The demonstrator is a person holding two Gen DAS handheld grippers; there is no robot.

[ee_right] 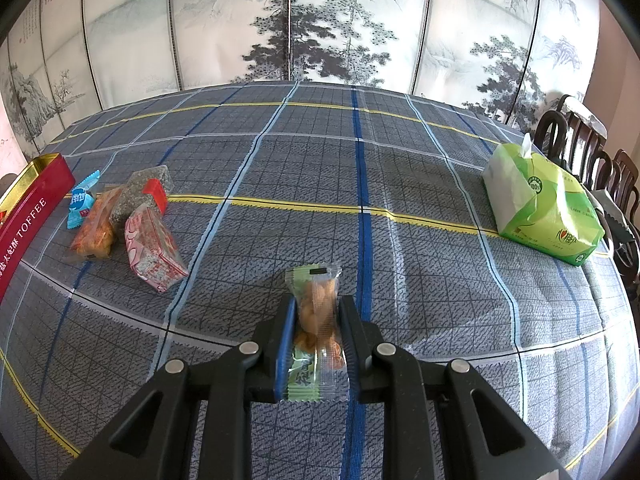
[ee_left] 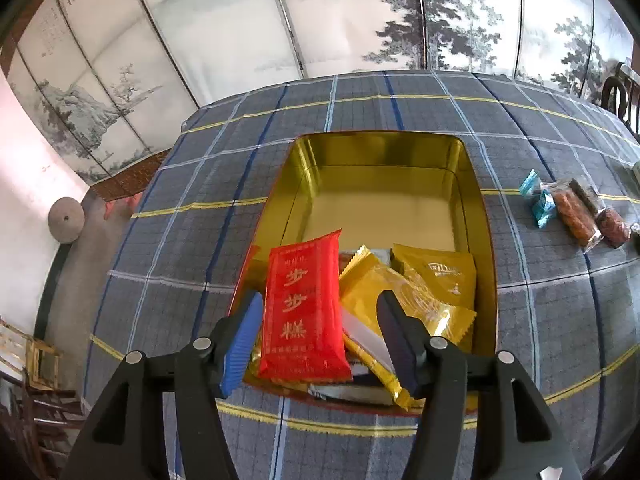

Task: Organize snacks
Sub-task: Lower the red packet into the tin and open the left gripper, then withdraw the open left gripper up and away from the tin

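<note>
A gold-lined toffee tin (ee_left: 400, 160) sits open on the plaid tablecloth; its red outer wall (ee_right: 28, 216) shows at the far left of the right wrist view. A red snack packet (ee_left: 304, 312) and several gold packets (ee_left: 440, 276) lie in its near end. My left gripper (ee_left: 320, 320) is open, its jaws either side of the red packet above the tin. My right gripper (ee_right: 318, 320) is shut on a green-ended clear packet of fried snacks (ee_right: 318, 312), just above the cloth. Loose wrapped snacks (ee_right: 152, 244) lie beside the tin.
A blue candy (ee_right: 82, 200), an orange packet (ee_right: 94, 232) and a dark bar (ee_right: 138, 196) lie in the loose group, which also shows in the left wrist view (ee_left: 576, 216). A green tissue pack (ee_right: 540, 208) sits at the right. Chairs (ee_right: 592, 160) stand past the table's right edge.
</note>
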